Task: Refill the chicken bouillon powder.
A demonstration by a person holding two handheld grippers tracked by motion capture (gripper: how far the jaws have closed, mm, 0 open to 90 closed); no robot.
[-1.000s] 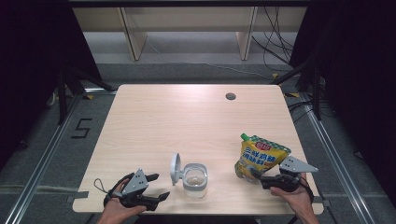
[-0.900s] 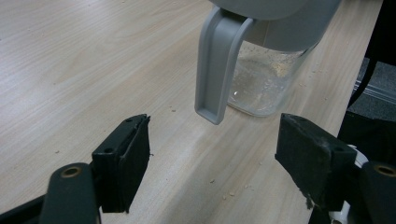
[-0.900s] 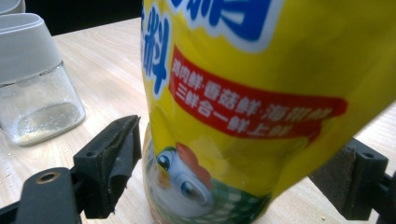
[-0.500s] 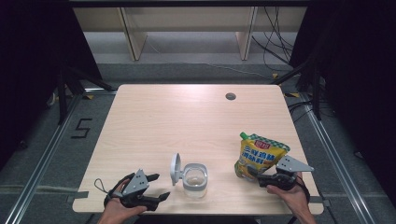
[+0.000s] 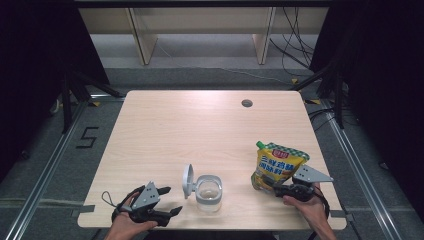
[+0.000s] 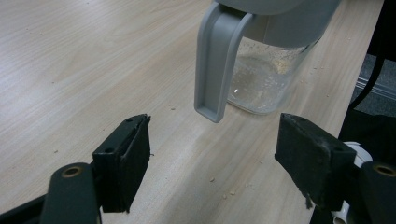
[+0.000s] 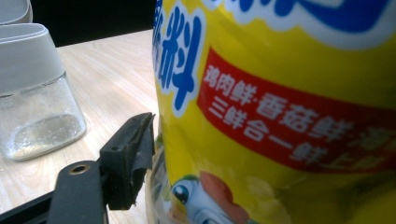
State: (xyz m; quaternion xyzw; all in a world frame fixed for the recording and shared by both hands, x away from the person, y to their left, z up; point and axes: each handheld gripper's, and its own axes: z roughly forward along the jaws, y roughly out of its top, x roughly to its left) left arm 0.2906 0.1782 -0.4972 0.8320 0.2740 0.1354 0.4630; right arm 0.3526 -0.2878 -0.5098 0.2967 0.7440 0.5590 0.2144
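Closure of the right gripper (image 5: 274, 185) has just been under way around the lower part of the yellow seasoning pouch (image 5: 276, 164), which stands upright near the table's (image 5: 200, 125) right front edge; one pad is seen just beside the pouch skin in the right gripper view, yet a firm clamp cannot be confirmed, so a grasp is judged to be forming. Compared with a second ago, little else is altered: the left gripper (image 5: 168, 201) is kept resting with its fingers apart, empty, beside the open-lidded glass jar (image 5: 207, 192).

left hand-held gripper (image 5: 167, 200): jaws wide; right hand-held gripper (image 5: 270, 183): jaws closing
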